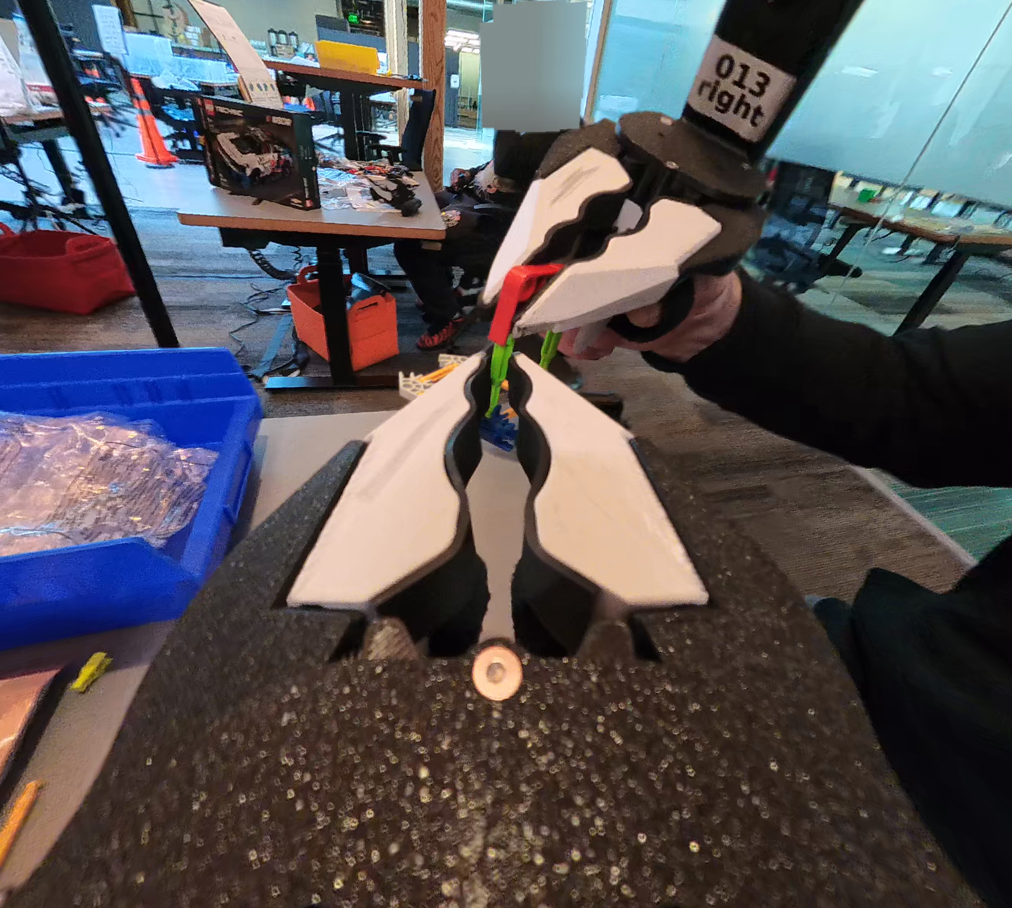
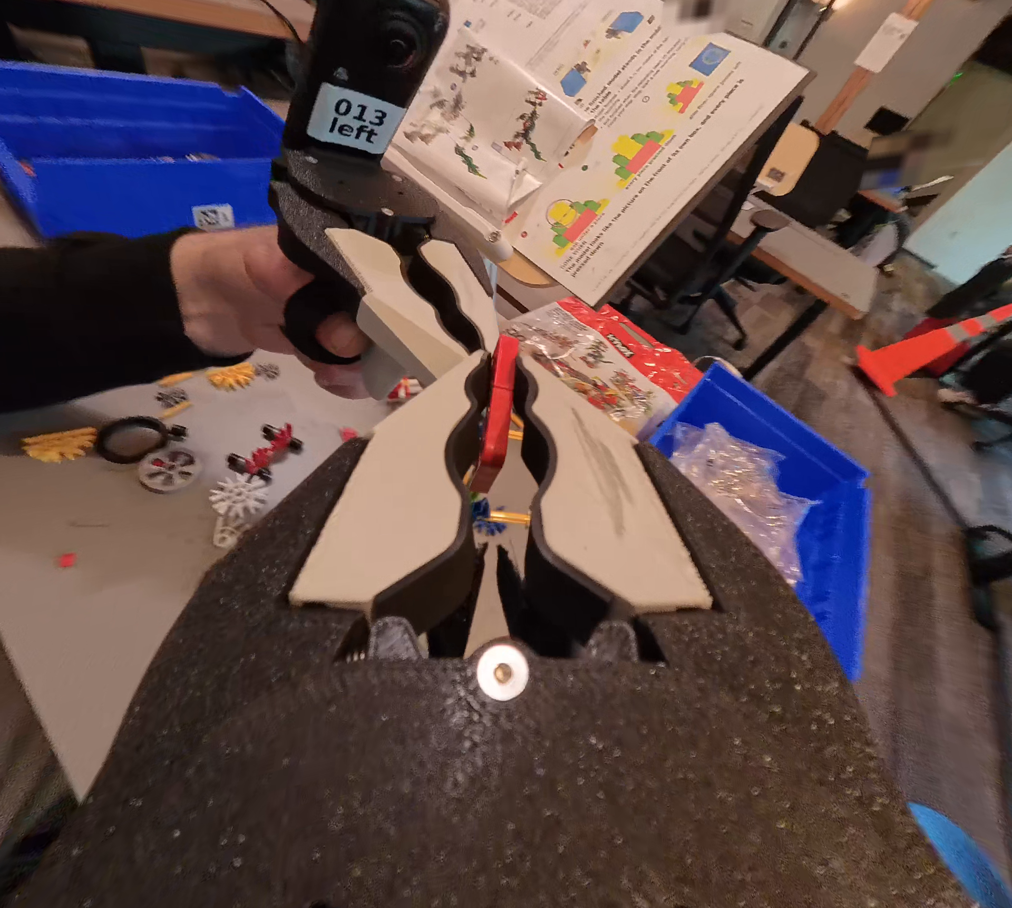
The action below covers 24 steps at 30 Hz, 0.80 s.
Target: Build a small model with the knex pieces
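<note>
Gripping a flat red piece (image 2: 497, 410) between its white fingers, the right gripper (image 2: 501, 361) is clamped tight on it, the piece standing on edge in the narrow gap near the fingertips. In the left wrist view the same red piece (image 1: 517, 298) juts out of the right gripper (image 1: 512, 306), with green rods (image 1: 501, 375) hanging from its lower end. The left gripper (image 1: 498, 367) meets it head on — its fingers are drawn close together around one green rod, and a small blue connector (image 1: 498, 430) shows lower in the gap between them; whether the pads actually press the rod cannot be told. From the right wrist view the left gripper (image 2: 471, 339) comes in from the left, tip to tip with the right one, held by a hand (image 2: 246, 290) in a black sleeve. On the grey table (image 2: 82, 580) below lie loose parts: yellow connectors (image 2: 57, 443), a black ring (image 2: 131, 438), a grey wheel (image 2: 167, 468), a white snowflake connector (image 2: 238, 495) and a red-and-black piece (image 2: 265, 449). A blue bin (image 2: 838, 525) of clear plastic bags sits at the right, a red printed bag (image 2: 602, 361) just behind it, and an instruction board (image 2: 657, 153) leans above.
</note>
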Motion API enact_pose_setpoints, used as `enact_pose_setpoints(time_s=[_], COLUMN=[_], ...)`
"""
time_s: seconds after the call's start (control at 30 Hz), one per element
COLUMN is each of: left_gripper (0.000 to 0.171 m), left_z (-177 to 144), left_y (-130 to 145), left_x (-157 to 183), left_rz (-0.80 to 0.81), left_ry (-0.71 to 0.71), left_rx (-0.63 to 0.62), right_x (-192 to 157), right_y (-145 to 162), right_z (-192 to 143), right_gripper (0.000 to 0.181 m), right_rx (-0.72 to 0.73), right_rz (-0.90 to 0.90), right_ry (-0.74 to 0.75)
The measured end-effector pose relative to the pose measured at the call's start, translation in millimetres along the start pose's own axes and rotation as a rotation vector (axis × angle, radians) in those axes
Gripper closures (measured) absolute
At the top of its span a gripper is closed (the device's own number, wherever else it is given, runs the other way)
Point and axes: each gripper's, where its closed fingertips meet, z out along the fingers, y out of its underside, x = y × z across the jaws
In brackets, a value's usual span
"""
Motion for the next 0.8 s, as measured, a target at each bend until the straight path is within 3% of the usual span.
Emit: enact_pose_setpoints(time_s=[0.53, 0.8], left_gripper=[0.169, 0.168], left_z=[13, 14], left_y=[31, 32], left_x=[-11, -11], left_rz=[-0.202, -0.230], left_ry=[0.086, 0.109], left_rx=[-0.021, -0.009], right_x=[4, 3], right_y=[35, 36], right_z=[5, 4], right_gripper=[0.174, 0.174], right_rx=[-0.184, -0.182], right_rz=[-0.393, -0.590], right_ry=[0.196, 0.303])
